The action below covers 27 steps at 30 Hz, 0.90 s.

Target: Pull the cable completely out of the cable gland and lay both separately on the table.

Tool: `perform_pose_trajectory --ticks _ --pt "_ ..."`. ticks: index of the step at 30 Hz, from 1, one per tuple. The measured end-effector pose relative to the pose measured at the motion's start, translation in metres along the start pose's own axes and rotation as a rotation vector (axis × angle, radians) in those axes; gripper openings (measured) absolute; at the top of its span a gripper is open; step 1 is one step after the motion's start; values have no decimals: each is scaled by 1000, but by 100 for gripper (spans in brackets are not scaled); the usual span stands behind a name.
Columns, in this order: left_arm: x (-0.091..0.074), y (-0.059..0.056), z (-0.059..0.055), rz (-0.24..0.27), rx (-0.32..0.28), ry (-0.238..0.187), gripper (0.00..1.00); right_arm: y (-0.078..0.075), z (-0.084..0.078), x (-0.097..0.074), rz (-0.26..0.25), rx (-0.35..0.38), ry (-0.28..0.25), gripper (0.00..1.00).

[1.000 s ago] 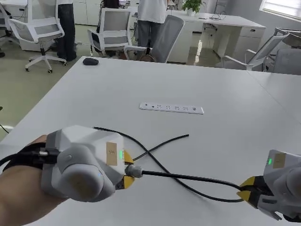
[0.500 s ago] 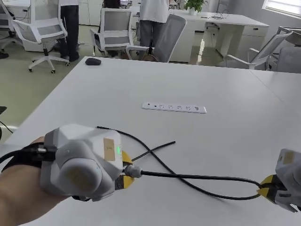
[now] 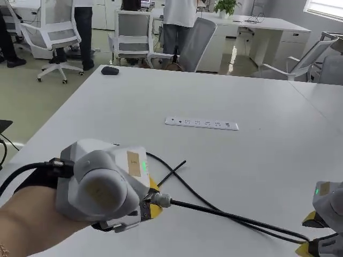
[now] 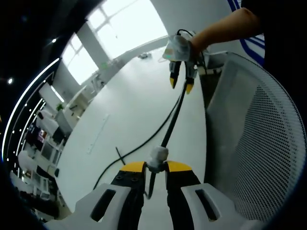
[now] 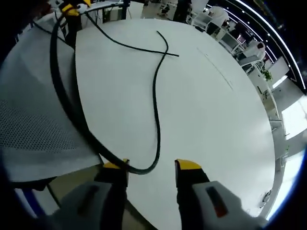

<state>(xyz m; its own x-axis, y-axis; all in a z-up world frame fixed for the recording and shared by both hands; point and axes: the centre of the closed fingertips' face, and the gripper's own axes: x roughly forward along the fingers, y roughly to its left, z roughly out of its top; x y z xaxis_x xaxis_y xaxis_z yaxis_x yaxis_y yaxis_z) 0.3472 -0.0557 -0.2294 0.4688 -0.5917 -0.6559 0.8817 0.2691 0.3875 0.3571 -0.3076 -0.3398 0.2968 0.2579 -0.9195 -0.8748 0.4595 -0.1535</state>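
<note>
Jaws of level left hand-held gripper point(image 3: 151, 201) clamp cable gland point(image 3: 162, 201); right hand-held gripper point(image 3: 308, 234), low, gapes, seemingly around cable point(image 3: 225, 212).

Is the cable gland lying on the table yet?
No, the cable gland is clamped between the left gripper's jaws, with the cable through it.

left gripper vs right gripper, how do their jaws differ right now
The left gripper is shut on the cable gland. The right gripper is open, and the black cable loops between its jaws. The left gripper's jaws sit close together, the right gripper's wide apart. Both have yellow jaw tips.
</note>
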Motion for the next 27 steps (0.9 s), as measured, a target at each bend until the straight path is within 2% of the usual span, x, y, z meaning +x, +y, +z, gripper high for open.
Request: perform_pose_trajectory --ticks 2,4,5,8,9,11,14,18,21,27 --pt "3 -1 2 -6 6 7 17 16 17 -5 57 -11 -44 45" --pt "4 -1 3 -7 12 12 17 28 36 -14 91 -50 -89 44" --pt "5 -2 3 -10 12 16 17 38 50 -19 122 -61 -133 45" --pt "7 -3 2 -14 12 26 17 62 82 -33 213 -26 -219 47" --pt "7 -3 2 -15 12 28 17 66 90 -36 224 -40 -238 47" --pt "9 -6 1 -20 17 38 17 77 118 -48 229 -97 -296 48" --pt "10 -9 1 -26 23 45 17 91 146 -57 249 -141 -349 46" --pt "10 -10 1 -27 37 56 17 107 174 -62 259 -181 -368 45" --pt "10 -11 3 -27 35 52 17 114 187 -60 253 -222 -372 44" --pt "13 -17 5 -23 43 51 17 119 193 -45 233 -240 -331 38"
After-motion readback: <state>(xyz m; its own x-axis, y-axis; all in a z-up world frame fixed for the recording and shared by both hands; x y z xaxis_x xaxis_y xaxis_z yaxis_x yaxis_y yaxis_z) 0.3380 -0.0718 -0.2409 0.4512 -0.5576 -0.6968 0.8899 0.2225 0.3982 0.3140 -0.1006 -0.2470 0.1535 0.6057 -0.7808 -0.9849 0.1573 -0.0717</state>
